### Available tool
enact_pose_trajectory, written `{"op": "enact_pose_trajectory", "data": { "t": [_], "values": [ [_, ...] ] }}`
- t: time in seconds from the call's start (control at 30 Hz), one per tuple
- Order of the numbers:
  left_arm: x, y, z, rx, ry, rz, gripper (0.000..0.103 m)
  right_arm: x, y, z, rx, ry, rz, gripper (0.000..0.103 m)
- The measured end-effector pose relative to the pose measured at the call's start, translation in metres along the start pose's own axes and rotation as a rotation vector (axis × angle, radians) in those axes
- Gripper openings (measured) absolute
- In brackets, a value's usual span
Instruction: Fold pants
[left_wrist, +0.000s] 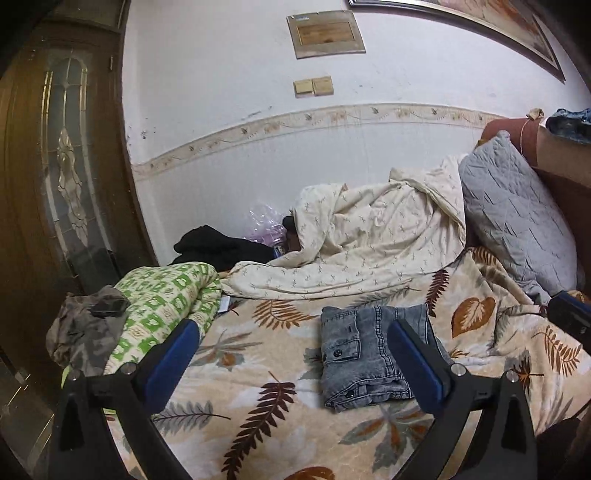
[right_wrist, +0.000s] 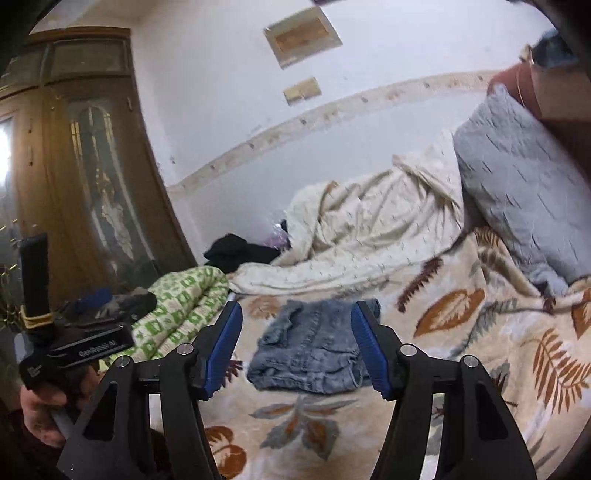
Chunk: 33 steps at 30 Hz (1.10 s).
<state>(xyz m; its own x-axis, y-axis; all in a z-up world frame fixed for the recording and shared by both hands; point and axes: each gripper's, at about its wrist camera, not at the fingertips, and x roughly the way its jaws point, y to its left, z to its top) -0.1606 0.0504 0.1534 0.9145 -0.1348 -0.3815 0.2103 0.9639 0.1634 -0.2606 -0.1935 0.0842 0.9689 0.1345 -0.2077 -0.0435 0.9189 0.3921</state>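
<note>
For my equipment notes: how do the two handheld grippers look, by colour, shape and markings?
Both the left gripper and the right gripper have black angular plastic arms with silver bolts and ribbed blue finger pads. The left one's black handle body bears blurred white lettering.

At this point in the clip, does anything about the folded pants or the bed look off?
Nothing stands out with the pants: they lie folded in a compact bundle on the leaf blanket, clear of both open grippers. Only the cream duvet behind is rumpled.

A home bedroom: a bed with a leaf-print blanket (left_wrist: 369, 424), a grey pillow (left_wrist: 517, 221) at two o'clock, a wooden wardrobe (left_wrist: 55, 166) at nine.
</note>
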Motion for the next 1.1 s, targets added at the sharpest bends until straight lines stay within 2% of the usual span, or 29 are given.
{"op": "enact_pose_trajectory", "data": {
  "t": [0.1,0.33,1.1],
  "values": [
    [-0.006,0.003,0.001,-0.008,-0.011,0.016,0.103,-0.01,0.015,0.003,-0.025,-0.033,-0.001,0.069],
    [-0.014,0.009,0.001,-0.011,-0.03,0.043,0.103,-0.025,0.04,0.008,-0.093,-0.08,0.004,0.074],
    [0.0,0.021,-0.004,-0.034,0.003,0.054,0.103,-0.013,0.058,0.0,-0.157,-0.038,0.015,0.074]
  ]
}}
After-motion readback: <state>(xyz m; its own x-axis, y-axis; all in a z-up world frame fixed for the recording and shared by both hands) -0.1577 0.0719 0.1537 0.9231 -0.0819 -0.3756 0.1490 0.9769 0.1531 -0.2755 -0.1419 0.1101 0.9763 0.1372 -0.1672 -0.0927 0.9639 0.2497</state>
